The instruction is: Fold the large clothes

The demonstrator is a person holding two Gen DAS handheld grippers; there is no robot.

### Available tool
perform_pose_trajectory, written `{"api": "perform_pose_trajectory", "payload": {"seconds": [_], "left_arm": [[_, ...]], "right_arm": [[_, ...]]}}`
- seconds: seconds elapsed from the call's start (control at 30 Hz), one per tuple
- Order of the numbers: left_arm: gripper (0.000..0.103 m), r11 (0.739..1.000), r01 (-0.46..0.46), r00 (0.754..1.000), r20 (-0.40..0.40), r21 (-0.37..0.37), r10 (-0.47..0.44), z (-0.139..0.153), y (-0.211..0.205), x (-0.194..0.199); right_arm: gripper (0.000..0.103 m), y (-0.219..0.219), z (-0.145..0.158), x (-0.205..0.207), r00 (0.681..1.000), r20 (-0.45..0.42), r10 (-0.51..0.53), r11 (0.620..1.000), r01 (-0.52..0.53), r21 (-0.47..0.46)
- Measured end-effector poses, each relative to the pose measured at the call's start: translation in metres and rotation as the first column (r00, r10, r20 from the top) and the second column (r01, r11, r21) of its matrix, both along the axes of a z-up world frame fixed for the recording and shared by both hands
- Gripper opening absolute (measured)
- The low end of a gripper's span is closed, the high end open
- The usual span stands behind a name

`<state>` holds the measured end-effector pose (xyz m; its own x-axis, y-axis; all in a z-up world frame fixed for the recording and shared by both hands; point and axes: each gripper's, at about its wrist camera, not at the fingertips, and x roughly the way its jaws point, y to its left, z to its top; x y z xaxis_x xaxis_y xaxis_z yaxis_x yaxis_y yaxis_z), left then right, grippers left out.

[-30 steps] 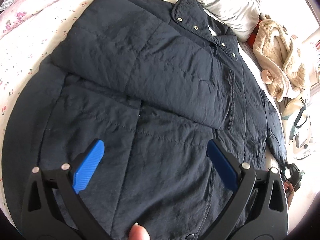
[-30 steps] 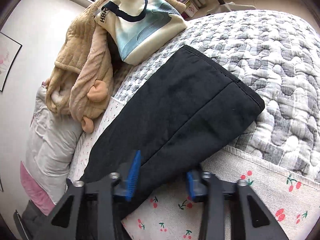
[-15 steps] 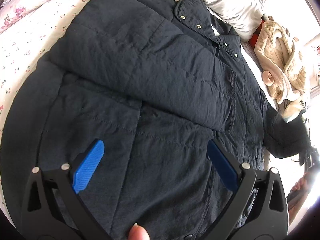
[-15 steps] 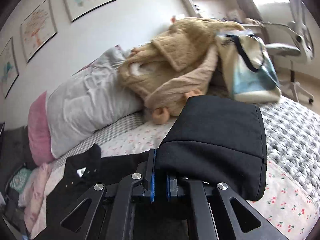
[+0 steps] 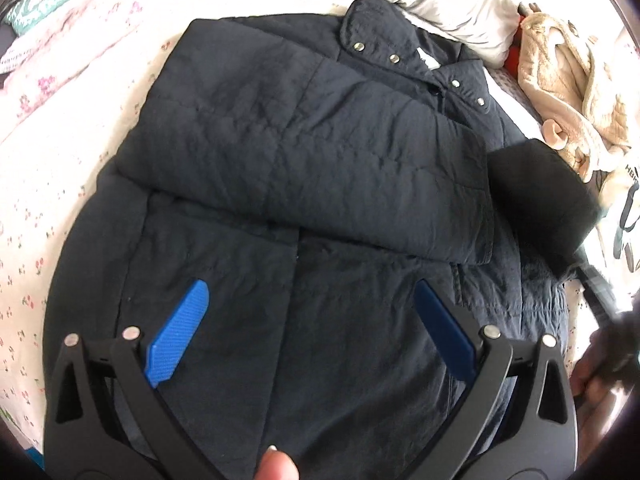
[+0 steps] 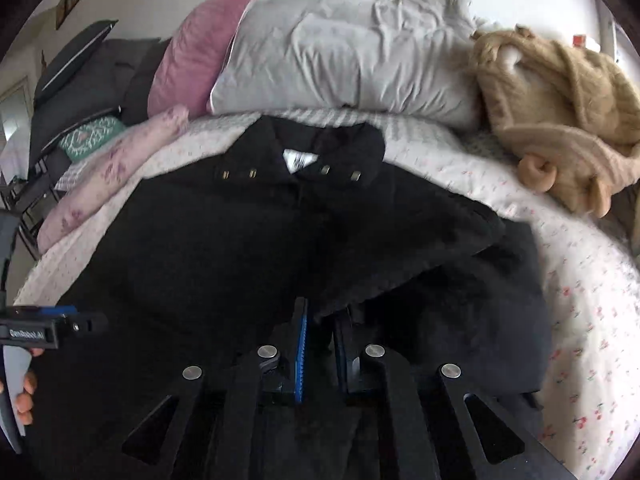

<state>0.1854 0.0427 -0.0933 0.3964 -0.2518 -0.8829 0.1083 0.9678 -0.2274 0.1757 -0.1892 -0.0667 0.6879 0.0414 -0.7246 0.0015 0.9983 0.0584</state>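
A large dark navy quilted jacket (image 5: 304,184) lies on the bed, collar toward the pillows, with one sleeve folded across its chest. My left gripper (image 5: 312,328) is open and empty, hovering over the jacket's lower front. My right gripper (image 6: 320,340) is shut on the jacket's other sleeve (image 6: 420,264) and holds it lifted over the jacket body (image 6: 200,240). In the left wrist view that raised sleeve (image 5: 536,200) stands at the jacket's right side.
Grey pillow (image 6: 352,56) and pink pillow (image 6: 196,48) lie at the bed's head. A tan fleece garment (image 6: 560,112) is heaped at the right, with a tote bag (image 5: 628,216) beside it. A floral quilt (image 5: 60,128) covers the bed.
My right gripper closed on the sleeve, lifted it off the bed and swung it in over the jacket. The left gripper stayed open above the lower front.
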Motion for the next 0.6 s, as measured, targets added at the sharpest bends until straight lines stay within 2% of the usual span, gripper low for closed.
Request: {"api": "perform_pose_trajectory", "payload": {"seconds": [0.1, 0.17, 0.2, 0.23, 0.27, 0.3, 0.37, 0.47, 0.6], "left_arm": [[0.102, 0.999, 0.035, 0.999, 0.027, -0.018, -0.034, 0.006, -0.010, -0.002], [0.102, 0.996, 0.065, 0.998, 0.030, -0.053, -0.064, 0.010, -0.017, -0.004], [0.102, 0.994, 0.085, 0.996, 0.034, -0.071, -0.083, 0.012, -0.021, -0.004], [0.102, 0.991, 0.103, 0.994, 0.042, -0.089, -0.099, 0.014, -0.027, -0.005], [0.102, 0.987, 0.115, 0.993, 0.052, -0.109, -0.110, 0.016, -0.032, -0.004], [0.102, 0.984, 0.126, 0.991, 0.054, -0.128, -0.120, 0.017, -0.038, -0.003], [0.101, 0.971, 0.156, 0.988, 0.045, -0.182, -0.151, 0.015, -0.053, 0.001], [0.092, 0.955, 0.178, 0.984, 0.026, -0.238, -0.176, 0.007, -0.074, 0.011], [0.078, 0.971, 0.175, 0.984, -0.005, -0.163, -0.179, -0.012, -0.101, 0.027]], "right_arm": [[0.019, -0.013, -0.029, 0.009, 0.993, -0.118, 0.013, 0.979, 0.011, 0.205], [0.026, -0.024, -0.028, 0.004, 0.992, -0.118, 0.040, 0.948, -0.001, 0.318], [0.043, -0.029, -0.021, -0.001, 0.994, -0.095, 0.059, 0.932, -0.021, 0.361], [0.073, -0.032, -0.014, -0.007, 0.995, -0.075, 0.068, 0.925, -0.035, 0.379], [0.084, -0.035, -0.004, -0.015, 0.997, -0.048, 0.067, 0.925, -0.044, 0.377], [0.087, -0.039, 0.004, -0.023, 0.998, -0.011, 0.056, 0.931, -0.048, 0.362], [0.087, -0.047, 0.017, -0.037, 0.998, 0.048, 0.043, 0.940, -0.056, 0.337], [0.087, -0.065, 0.016, -0.047, 0.999, 0.038, -0.014, 0.941, 0.001, 0.338], [0.087, -0.090, 0.009, -0.051, 0.997, -0.010, -0.075, 0.935, 0.074, 0.348]]}}
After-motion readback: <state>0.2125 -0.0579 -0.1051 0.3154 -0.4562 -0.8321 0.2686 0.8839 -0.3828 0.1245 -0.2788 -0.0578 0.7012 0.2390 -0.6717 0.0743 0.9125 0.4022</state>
